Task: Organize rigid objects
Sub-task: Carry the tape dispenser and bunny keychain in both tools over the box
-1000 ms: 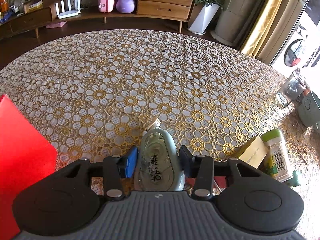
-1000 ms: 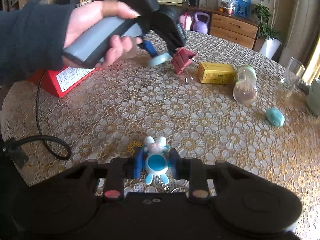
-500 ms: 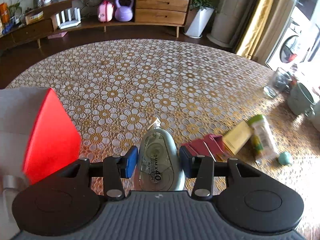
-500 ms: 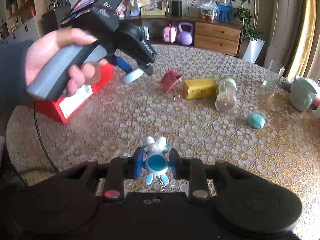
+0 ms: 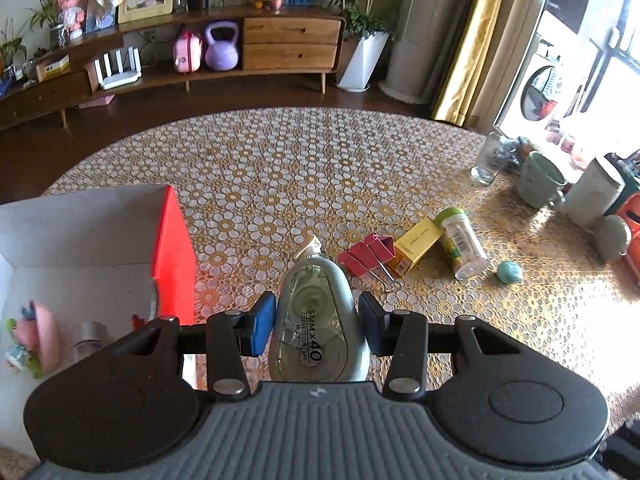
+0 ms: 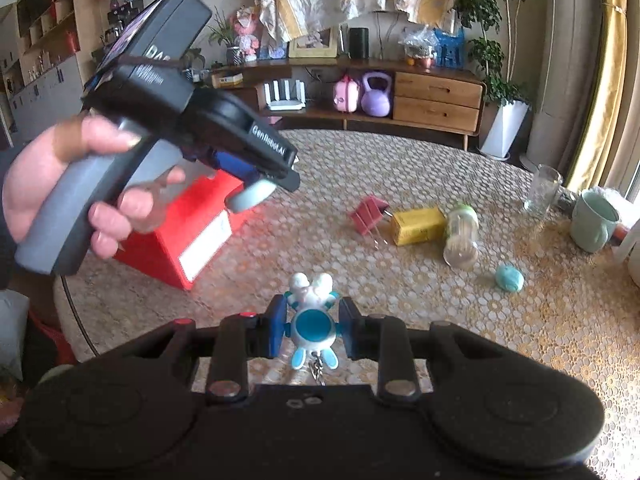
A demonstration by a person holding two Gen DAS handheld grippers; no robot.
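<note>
My left gripper [image 5: 316, 328] is shut on a grey-green correction tape dispenser [image 5: 316, 320] and holds it in the air beside the red box [image 5: 174, 256], whose open white inside [image 5: 72, 264] holds small toys. It also shows in the right wrist view [image 6: 248, 196], held above the red box [image 6: 176, 236]. My right gripper [image 6: 314, 332] is shut on a white and blue rabbit keychain [image 6: 314, 324] above the table's near edge. Pink binder clips [image 5: 366, 258], a yellow box [image 5: 416, 244], a toothpick jar [image 5: 460, 240] and a teal lump [image 5: 509, 272] lie on the table.
The round table has a gold flower-lace cloth [image 5: 300, 184]. A drinking glass [image 5: 486, 160], a green mug [image 5: 538, 184] and a white container [image 5: 592, 196] stand at the right edge. A wooden sideboard [image 5: 288, 44] is beyond.
My left gripper has risen and moved left with the correction tape, bringing the red box's open inside into view. My right gripper has stayed shut on the keychain and lifted slightly.
</note>
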